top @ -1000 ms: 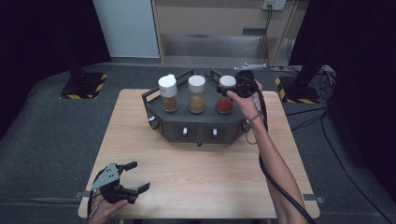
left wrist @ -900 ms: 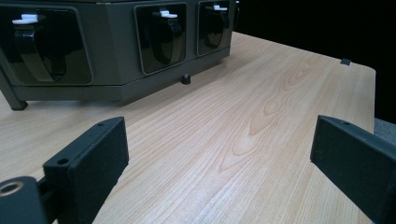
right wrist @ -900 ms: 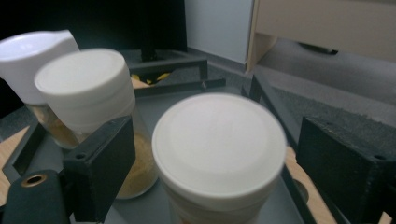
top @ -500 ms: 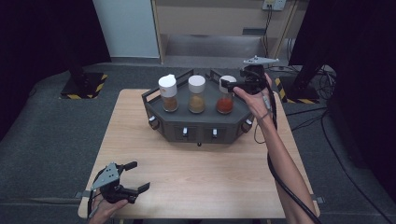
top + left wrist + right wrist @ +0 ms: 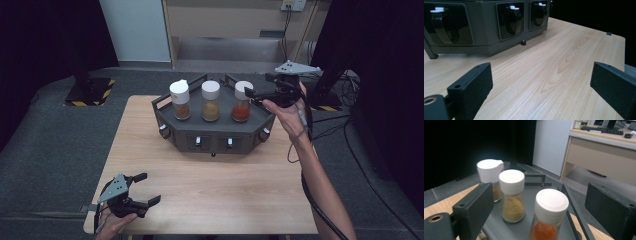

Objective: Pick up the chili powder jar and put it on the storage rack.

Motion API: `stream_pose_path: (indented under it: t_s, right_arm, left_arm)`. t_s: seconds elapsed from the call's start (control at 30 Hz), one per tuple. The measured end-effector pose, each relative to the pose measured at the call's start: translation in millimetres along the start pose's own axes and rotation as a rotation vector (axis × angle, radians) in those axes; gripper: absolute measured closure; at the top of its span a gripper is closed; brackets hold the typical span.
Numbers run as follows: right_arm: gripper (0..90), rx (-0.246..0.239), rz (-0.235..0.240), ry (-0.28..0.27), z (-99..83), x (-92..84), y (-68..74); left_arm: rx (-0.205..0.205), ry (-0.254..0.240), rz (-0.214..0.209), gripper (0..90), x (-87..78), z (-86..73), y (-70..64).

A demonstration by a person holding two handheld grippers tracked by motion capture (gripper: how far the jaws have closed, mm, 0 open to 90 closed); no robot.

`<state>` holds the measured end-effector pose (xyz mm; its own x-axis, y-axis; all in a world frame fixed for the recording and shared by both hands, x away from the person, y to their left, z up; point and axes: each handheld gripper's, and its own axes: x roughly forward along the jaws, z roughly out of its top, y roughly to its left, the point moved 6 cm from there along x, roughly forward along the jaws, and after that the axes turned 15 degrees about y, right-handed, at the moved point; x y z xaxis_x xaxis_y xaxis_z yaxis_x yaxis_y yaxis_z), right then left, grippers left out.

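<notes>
On the light wooden table [image 5: 210, 190], which stands on grey carpet in a dark-curtained room (a beige desk [image 5: 225, 20] behind), the right gripper [image 5: 252, 93], jaws just opened wide and empty, hovers beside the white-capped red spice jar [image 5: 241, 102] in the dark grey rack [image 5: 215, 132], while the left gripper [image 5: 145, 189] rests wide open, well apart.

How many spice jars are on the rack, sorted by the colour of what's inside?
Brown spice jar: 1
Tan spice jar: 1
Red-orange spice jar: 1
Total: 3 jars, all white-capped, standing in the grey rack.
</notes>
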<state>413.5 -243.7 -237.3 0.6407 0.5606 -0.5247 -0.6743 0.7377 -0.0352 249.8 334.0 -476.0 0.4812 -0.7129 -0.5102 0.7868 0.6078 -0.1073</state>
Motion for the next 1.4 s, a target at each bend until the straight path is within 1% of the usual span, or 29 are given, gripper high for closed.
stream_pose_path:
  t_s: [0.07, 0.23, 0.27, 0.33, 0.4, 0.47, 0.6, 0.77, 0.87, 1.03, 1.17, 1.27, 1.33, 1.4]
  right_arm:
    - [7.8, -0.012, -0.002, -0.015, -4.6, -8.3, 3.2]
    - [6.8, -0.029, 0.003, -0.056, -24.9, -23.4, 11.7]
    - [6.4, -0.029, 0.009, -0.06, -28.7, -26.0, 13.1]
    - [6.3, -0.041, 0.006, -0.064, -35.1, -31.1, 16.2]
    - [6.1, -0.038, 0.021, -0.07, -41.0, -35.6, 17.6]
    - [5.7, -0.041, 0.025, -0.067, -45.8, -39.4, 20.2]
    - [5.6, -0.061, 0.031, -0.072, -55.8, -46.5, 26.6]
    - [5.4, -0.07, 0.042, -0.065, -70.0, -52.9, 34.6]
    - [5.4, -0.065, 0.057, -0.059, -81.3, -54.8, 38.2]
    - [5.4, -0.064, 0.07, -0.041, -101.1, -58.0, 44.1]
    - [5.5, -0.053, 0.071, -0.024, -119.5, -60.9, 46.4]
    - [5.5, -0.034, 0.076, -0.018, -133.6, -62.8, 47.1]
    - [5.5, -0.03, 0.061, -0.007, -142.4, -64.0, 49.8]
    - [5.5, -0.026, 0.06, 0.0, -150.4, -64.5, 51.2]
  left_arm:
    - [-0.003, 0.002, 0.002, 2.9, 0.0, -0.2, 0.3]
    - [-0.006, -0.006, 0.001, 2.9, -0.1, -0.5, 0.5]
    - [-0.005, -0.006, 0.001, 2.9, 0.0, -0.5, 0.6]
    - [-0.006, -0.003, 0.002, 2.8, 0.2, -0.3, 0.8]
    - [-0.006, -0.006, 0.0, 2.9, 0.3, -0.3, 1.2]
    - [-0.008, -0.005, 0.0, 2.8, 1.0, 0.0, 1.3]
    - [-0.004, -0.002, -0.002, 2.8, 1.4, 0.5, 1.3]
    - [-0.004, -0.006, -0.001, 2.7, 0.4, -0.5, 1.7]
    - [-0.001, 0.002, -0.001, 2.7, 0.3, -0.4, 1.5]
    - [0.001, -0.001, 0.0, 2.7, -0.1, -0.6, 1.5]
    - [0.007, 0.005, -0.001, 2.7, 0.6, 0.2, 0.8]
    - [0.007, 0.003, -0.002, 2.7, 1.1, 0.3, 0.6]
    - [0.007, 0.006, -0.001, 2.7, 0.9, 0.3, 0.6]
    - [0.006, 0.002, -0.001, 2.7, 0.5, -0.1, 0.5]
